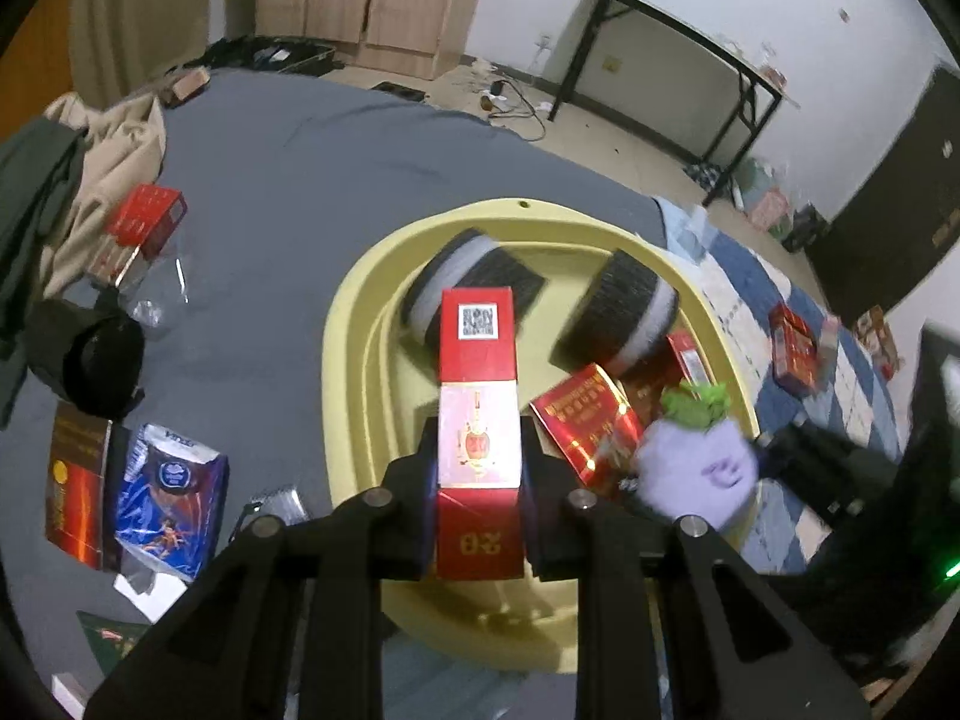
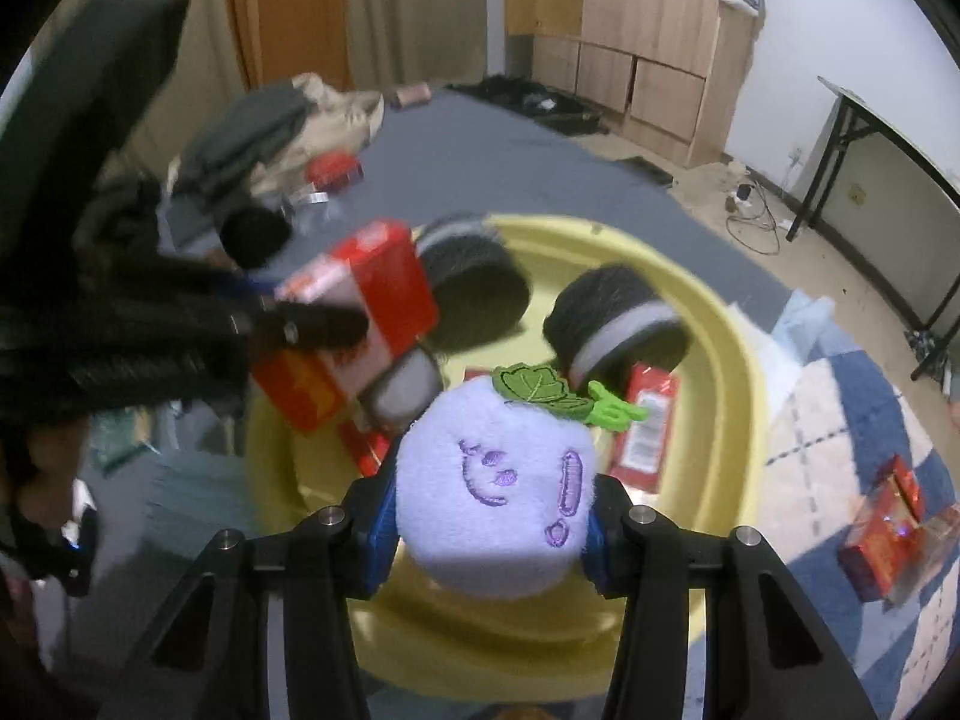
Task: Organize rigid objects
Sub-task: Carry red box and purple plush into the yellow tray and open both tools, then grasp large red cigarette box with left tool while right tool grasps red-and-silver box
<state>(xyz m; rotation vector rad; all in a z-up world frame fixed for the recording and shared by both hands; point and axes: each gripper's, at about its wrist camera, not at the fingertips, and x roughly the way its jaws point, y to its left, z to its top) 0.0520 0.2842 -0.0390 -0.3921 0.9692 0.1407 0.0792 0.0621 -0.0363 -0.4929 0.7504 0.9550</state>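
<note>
Above the pale yellow plastic basin point(image 1: 360, 324) on the grey-sheeted bed point(image 1: 288, 168), the left hand-held gripper point(image 1: 478, 462) is clenched on a tall red-and-pink cardboard box point(image 1: 477, 396). Beside it, the right hand-held gripper point(image 2: 492, 516) grasps a round lilac plush toy with a green leaf point(image 2: 495, 480), over the basin's near rim.

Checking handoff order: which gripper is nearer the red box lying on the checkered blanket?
Right. The right gripper, holding the purple plush, is on the side of the red box; the left gripper is farther across the yellow basin.
</note>
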